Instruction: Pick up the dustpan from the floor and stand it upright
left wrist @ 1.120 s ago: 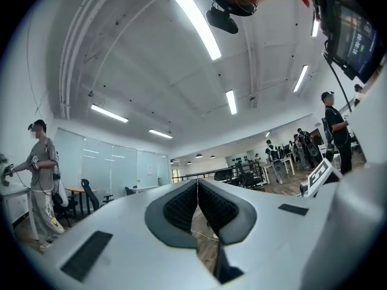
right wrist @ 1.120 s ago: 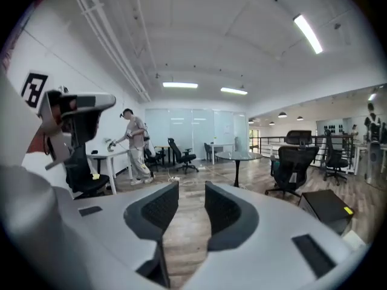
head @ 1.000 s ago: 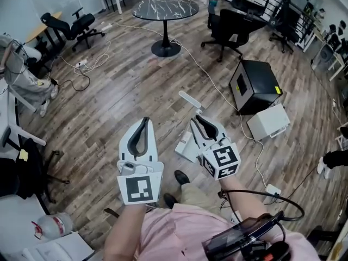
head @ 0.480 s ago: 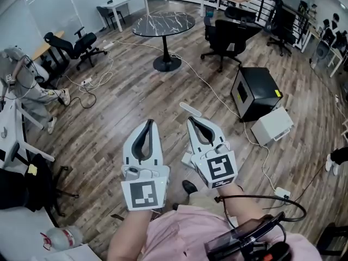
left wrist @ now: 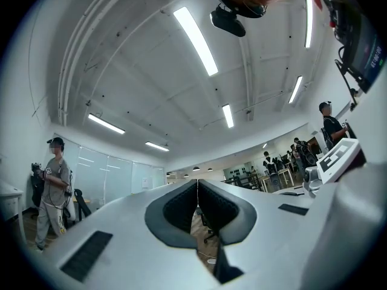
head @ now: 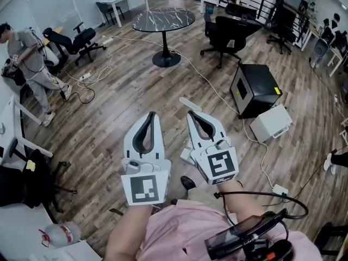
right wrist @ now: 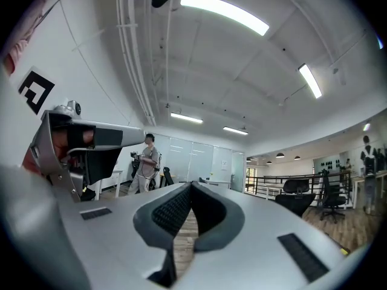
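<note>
Jaws closed: left gripper [head: 151, 114], right gripper [head: 191, 114] (both empty) | dustpan [head: 188, 104] on floor [head: 125, 91]

The wood floor [head: 125, 94] carries a white dustpan [head: 190, 104], black box [head: 255, 88], white box [head: 271, 123] and round table [head: 163, 18].

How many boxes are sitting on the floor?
2. The black box stands at the right of the head view, and the white box sits just beside it, nearer the camera. More could be hidden elsewhere.
</note>
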### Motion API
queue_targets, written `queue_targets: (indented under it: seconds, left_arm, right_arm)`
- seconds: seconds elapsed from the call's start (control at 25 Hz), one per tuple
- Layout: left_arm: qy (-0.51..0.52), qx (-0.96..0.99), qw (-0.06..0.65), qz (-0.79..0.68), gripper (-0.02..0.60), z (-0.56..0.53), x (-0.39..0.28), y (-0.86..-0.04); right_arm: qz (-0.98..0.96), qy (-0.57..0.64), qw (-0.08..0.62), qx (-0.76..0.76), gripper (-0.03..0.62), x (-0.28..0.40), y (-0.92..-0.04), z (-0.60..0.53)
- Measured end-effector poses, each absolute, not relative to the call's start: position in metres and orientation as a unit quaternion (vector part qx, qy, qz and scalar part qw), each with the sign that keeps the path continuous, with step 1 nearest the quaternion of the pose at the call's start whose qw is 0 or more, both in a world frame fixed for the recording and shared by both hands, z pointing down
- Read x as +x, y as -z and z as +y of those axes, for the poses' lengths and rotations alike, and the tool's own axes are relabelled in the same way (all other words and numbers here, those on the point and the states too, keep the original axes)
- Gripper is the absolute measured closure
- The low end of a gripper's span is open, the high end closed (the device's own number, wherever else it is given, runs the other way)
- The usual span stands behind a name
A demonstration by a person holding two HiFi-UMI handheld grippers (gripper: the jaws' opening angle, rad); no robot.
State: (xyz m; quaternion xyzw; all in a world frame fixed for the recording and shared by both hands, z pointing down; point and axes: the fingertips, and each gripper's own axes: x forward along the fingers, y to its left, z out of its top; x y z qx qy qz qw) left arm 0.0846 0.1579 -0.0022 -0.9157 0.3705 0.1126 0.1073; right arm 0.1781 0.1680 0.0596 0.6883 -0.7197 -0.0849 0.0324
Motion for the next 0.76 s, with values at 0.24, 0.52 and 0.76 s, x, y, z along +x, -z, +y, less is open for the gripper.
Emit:
queue_targets:
  seconds: [0.24, 0.52, 0.76]
  left_arm:
    - [-0.113, -0.915, 0.102, 0.374, 0.568, 0.151, 0.082, 0.0]
    - [-0.114, -0.914, 0.102, 0.376, 0.568, 0.146, 0.08, 0.0]
    - [-0.114, -0.913, 0.098, 0.378, 0.568, 0.14, 0.074, -0.002]
  right_arm:
    - [-0.724, 0.082, 0.035, 0.684, 0.594, 0.173, -0.065, 0.163]
    - [-0.726, 0.081, 0.034, 0.682, 0.594, 0.17, -0.065, 0.158]
    - [-0.729, 0.086, 0.029, 0.679, 0.592, 0.163, -0.066, 0.152]
